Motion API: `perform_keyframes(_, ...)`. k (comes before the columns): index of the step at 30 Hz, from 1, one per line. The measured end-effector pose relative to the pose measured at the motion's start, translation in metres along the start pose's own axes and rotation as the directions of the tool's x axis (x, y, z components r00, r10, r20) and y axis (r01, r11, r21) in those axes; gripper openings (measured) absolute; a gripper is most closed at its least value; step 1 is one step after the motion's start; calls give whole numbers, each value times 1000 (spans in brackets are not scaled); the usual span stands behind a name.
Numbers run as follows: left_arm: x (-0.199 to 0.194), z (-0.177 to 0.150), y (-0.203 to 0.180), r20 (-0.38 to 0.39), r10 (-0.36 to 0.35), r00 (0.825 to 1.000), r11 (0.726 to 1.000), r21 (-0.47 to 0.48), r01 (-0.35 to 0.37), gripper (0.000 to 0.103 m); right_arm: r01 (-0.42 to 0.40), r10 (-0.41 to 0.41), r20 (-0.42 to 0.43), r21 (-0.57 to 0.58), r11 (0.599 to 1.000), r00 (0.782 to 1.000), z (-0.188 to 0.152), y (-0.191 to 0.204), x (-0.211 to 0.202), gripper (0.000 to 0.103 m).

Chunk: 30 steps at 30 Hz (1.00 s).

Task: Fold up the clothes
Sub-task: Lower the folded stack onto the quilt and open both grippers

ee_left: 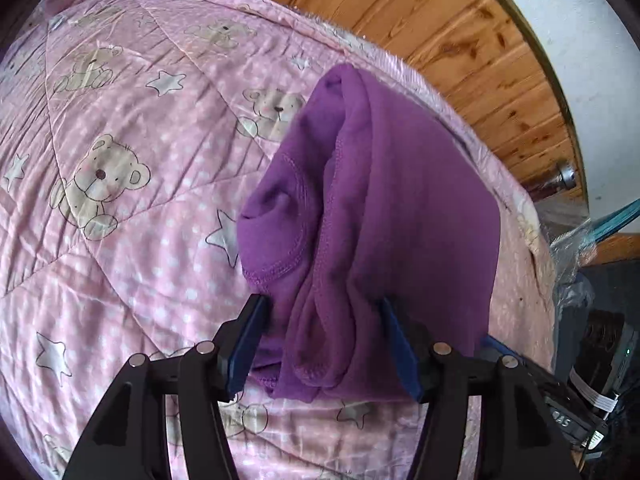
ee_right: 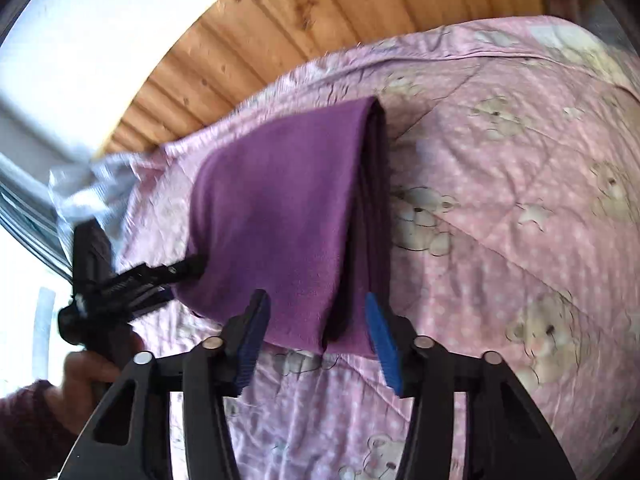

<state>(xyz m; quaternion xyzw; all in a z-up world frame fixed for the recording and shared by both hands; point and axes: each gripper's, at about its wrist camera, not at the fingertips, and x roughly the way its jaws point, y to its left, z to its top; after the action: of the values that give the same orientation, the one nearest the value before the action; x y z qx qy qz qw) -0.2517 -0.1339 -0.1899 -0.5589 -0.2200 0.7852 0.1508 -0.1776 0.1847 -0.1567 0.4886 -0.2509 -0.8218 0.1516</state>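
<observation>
**Folding the purple garment on the pink quilt**

Looking from the left wrist, the left gripper point(ee_left: 322, 312) is standing with its jaws wide around the bunched end of the purple garment point(ee_left: 372, 208), not pinching it. The garment is lying folded on the quilt point(ee_left: 120, 140), near the wooden wall point(ee_left: 460, 40).

From the right wrist, the right gripper point(ee_right: 316, 312) is also spread wide at the garment's point(ee_right: 272, 216) near edge. A hand point(ee_right: 86, 368) is holding the other tool there — blurred.

Risk: closing on only some layers may be pulling the fold open — the fleece looks thick and loose.
</observation>
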Motion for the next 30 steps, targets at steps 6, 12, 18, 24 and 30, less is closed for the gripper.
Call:
perform_keyframes(6,-3,-4,4,34,-30,999,999,-29,31,64,-102,116,-89,149,984,989,-12,-25,39,58)
perform_keyframes(12,-5,-9,-8,25,-6,1000,1000,-27,6,64,45,-44,-99,6,999,994,18,-4,33,10)
perform_keyframes(18,-3,-24,-43,43,133,990,988,68,-136,67,174,-220,-164,-257,951,962,19,19,44,20)
perform_keyframes(24,-43,-32,-58,92,245,965,960,118,-254,67,324,-324,78,-442,836,943,-11,85,-31,62)
perform_keyframes(30,-102,-59,-68,119,252,960,945,185,-271,67,438,-402,176,-401,804,899,-51,132,-69,78)
